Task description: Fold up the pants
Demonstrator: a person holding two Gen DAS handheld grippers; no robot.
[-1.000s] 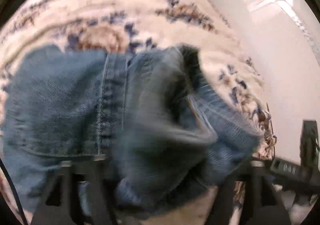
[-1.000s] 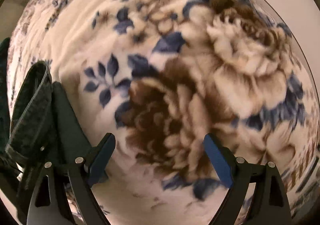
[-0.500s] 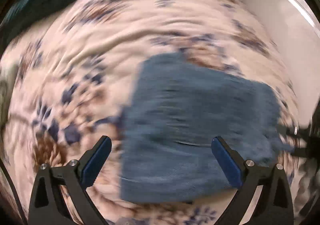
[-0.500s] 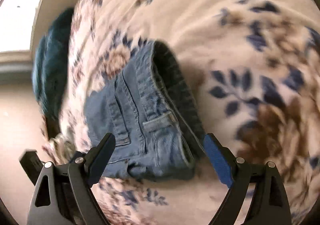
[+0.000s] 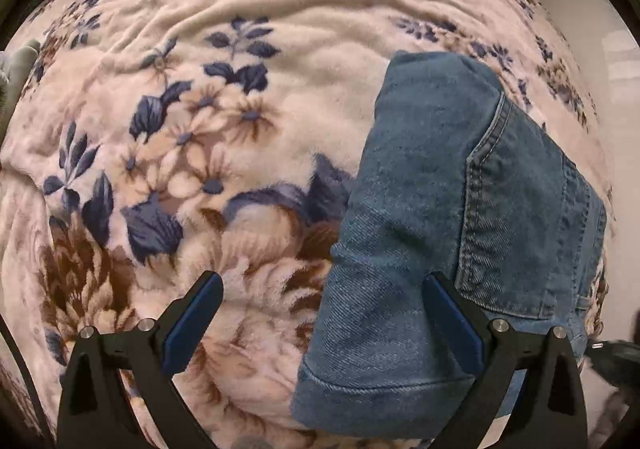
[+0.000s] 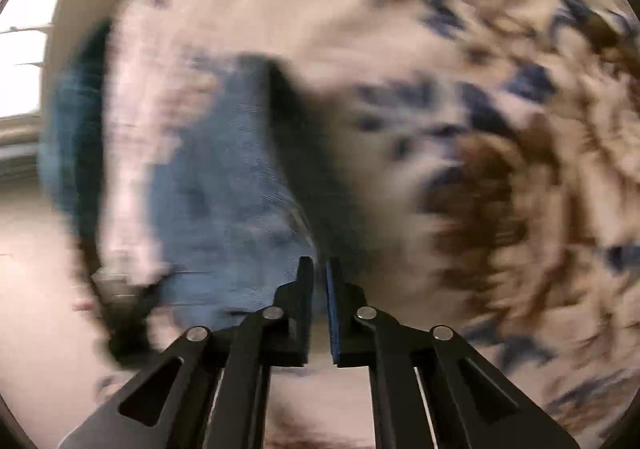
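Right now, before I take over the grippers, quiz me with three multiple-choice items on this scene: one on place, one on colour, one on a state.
1. In the left wrist view, where do the folded jeans lie?
A. On the right side of the floral blanket
B. Hanging off a chair
C. Inside a basket

2. What colour are the pads on the left gripper?
A. Red
B. Blue
C. Yellow

3. How do the two grippers stand?
A. Both wide open
B. Left shut, right open
C. Left open, right gripper shut on nothing

Answers:
1. A, the denim rests flat on the blanket towards the right of the view.
2. B, blue pads line both black fingers.
3. C, the left jaws stand wide apart and hold nothing, while the right jaws have just closed to a thin slit with no cloth between them.
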